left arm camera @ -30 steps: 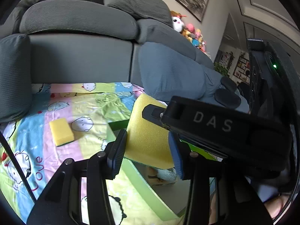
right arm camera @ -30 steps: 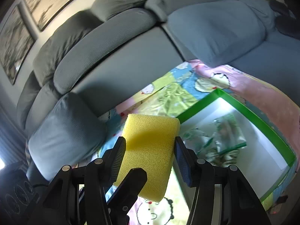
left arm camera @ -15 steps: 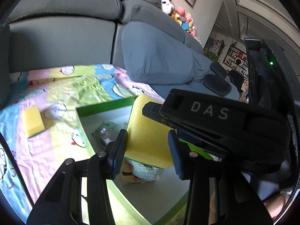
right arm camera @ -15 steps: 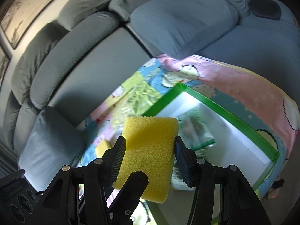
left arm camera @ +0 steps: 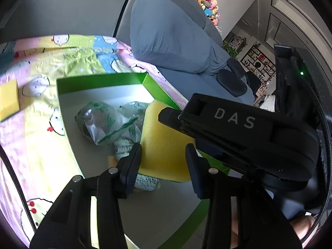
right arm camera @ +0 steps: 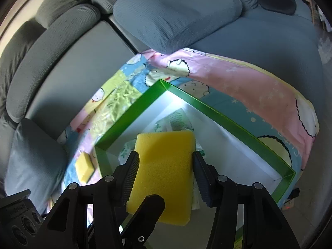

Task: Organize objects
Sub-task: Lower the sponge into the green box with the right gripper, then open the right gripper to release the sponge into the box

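Right wrist view shows the right tool [right arm camera: 165, 167] clenched on one yellow sponge [right arm camera: 164, 166], its two pads pressing the sponge's left and right sides above the green box [right arm camera: 228, 120]. A second yellow sponge [right arm camera: 84, 167] lies on the cartoon blanket [right arm camera: 249, 78], just left of the box. Left wrist view shows the left tool [left arm camera: 164, 166] with its two fingers apart and gripping nothing, close in front of the held sponge. Inside the box I count one printed plastic bag [left arm camera: 103, 122] and one knitted grey-green item [left arm camera: 124, 147], touching each other. Two grey cushions [right arm camera: 176, 14] rest on the grey sofa [right arm camera: 72, 58], at the far side.
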`<state>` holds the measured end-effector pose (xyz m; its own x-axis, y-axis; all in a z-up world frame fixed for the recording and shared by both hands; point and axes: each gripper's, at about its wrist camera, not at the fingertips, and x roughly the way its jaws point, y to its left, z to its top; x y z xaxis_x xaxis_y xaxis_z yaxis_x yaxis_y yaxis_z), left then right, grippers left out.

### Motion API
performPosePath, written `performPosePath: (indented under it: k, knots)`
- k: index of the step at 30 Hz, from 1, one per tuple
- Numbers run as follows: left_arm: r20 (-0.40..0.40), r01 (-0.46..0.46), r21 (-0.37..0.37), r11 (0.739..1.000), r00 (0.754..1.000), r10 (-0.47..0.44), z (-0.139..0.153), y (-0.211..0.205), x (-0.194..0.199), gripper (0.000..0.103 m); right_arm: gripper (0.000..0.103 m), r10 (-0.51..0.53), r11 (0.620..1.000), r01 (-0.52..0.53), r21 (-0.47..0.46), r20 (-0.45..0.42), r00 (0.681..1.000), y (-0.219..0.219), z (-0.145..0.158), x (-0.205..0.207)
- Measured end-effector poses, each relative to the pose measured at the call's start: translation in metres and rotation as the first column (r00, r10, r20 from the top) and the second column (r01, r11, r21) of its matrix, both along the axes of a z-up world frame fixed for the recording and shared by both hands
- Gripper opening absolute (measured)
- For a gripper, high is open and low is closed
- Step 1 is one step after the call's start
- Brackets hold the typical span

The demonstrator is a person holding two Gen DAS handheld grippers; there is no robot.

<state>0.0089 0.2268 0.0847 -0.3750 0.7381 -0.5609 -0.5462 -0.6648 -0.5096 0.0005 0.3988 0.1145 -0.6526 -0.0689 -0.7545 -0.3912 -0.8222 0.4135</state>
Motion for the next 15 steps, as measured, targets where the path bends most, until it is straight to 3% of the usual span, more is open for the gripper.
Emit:
performPosePath:
  k: [7, 15]
  knots:
    - [0.063, 0.008, 0.021, 1.000, 0.998, -0.010, -0.0085, 0.0013, -0.0018, 0.040, 0.056, -0.008, 1.000, 0.007, 0.024, 0.042, 0.999, 0.0020, -0.0075, -0.0059]
    - [0.056, 0.013, 0.017, 1.000, 0.998, -0.014, -0.0089, 0.0004, -0.0012, 0.040, 0.056, -0.016, 1.000, 0.015, 0.019, 0.043, 0.999, 0.0048, -0.0096, -0.0065]
